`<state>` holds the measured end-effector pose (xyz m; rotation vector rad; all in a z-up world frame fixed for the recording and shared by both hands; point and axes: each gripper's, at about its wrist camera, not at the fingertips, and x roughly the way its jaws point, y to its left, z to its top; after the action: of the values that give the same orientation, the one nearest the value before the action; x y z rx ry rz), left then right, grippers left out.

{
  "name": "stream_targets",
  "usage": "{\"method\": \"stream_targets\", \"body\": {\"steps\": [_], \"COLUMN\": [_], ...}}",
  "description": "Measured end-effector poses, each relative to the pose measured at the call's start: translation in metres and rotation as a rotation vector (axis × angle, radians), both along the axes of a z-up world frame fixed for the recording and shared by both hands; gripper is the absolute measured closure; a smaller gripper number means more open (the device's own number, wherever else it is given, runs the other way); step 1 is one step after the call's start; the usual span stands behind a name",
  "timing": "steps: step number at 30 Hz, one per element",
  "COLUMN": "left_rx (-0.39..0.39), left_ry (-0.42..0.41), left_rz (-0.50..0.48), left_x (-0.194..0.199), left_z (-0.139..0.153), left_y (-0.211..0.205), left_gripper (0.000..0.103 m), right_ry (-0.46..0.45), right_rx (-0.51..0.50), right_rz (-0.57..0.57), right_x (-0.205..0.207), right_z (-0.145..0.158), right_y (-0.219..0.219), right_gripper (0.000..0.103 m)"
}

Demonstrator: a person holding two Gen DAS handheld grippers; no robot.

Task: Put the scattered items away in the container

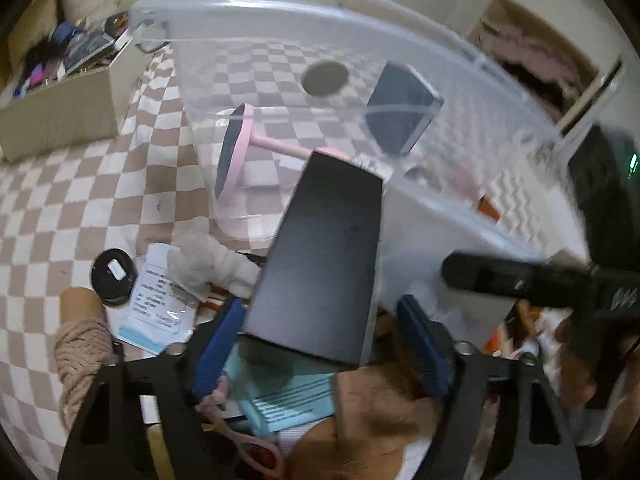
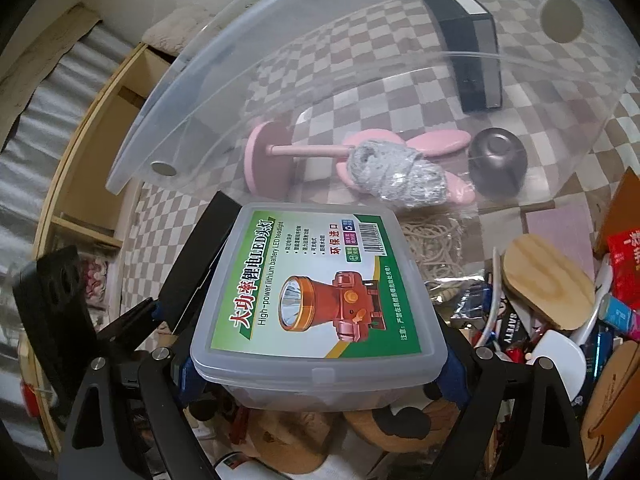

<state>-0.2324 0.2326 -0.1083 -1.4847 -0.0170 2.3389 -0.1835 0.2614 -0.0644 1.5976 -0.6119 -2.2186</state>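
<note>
Clear plastic container (image 2: pixel 208 92) sits on the checkered cloth (image 1: pixel 80 184), directly ahead of both my grippers. Inside it, seen through the wall: a pink stand with a round base (image 2: pixel 268 156), a grey wrapped bundle (image 2: pixel 396 176), a dark dome-shaped item (image 2: pixel 498 164) and a black-and-silver box (image 2: pixel 476 52).

My right gripper (image 2: pixel 316 368) holds a translucent headlamp case (image 2: pixel 320 300) with a green LED headlight label. The blue pads press on both of its sides, jaws wide. The case is just short of the container's near rim.

My left gripper (image 1: pixel 316 344) has a black box (image 1: pixel 320 256) between its blue fingers (image 1: pixel 218 348). The left pad touches the box edge. I cannot tell whether the right pad does, as the frame is motion-blurred. The box's far end overlaps the container's near wall.

Clutter remains beside the container: a black round lid (image 1: pixel 112 276), a printed packet (image 1: pixel 160 300), a coil of rope (image 1: pixel 80 356), a wooden oval (image 2: pixel 548 284), a red packet (image 2: pixel 624 264).
</note>
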Motion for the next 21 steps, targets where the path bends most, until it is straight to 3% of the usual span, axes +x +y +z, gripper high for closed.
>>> {"method": "stream_targets", "body": {"steps": [3,6,16,21], "left_rx": [-0.043,-0.068,-0.097,-0.087], "left_ry": [0.002,-0.002,-0.031,-0.047], "left_rz": [0.016,0.040,0.117,0.107], "left_x": [-0.005,-0.005,-0.002,0.010], "left_z": [-0.007,-0.010,-0.004,0.003], "left_y": [0.014,0.022,0.035,0.060], "left_gripper": [0.049,0.053,0.054,0.057], "right_ry": [-0.002,0.004,0.035,0.052], "right_rx": [0.006,0.036,0.183,0.247], "right_rz": [-0.005,0.001,0.076,0.115], "right_x": [0.001,0.003,0.028,0.049], "right_z": [0.000,0.000,0.007,0.017], "right_y": [0.003,0.003,0.003,0.007], "right_gripper": [0.013,0.013,0.013,0.013]}}
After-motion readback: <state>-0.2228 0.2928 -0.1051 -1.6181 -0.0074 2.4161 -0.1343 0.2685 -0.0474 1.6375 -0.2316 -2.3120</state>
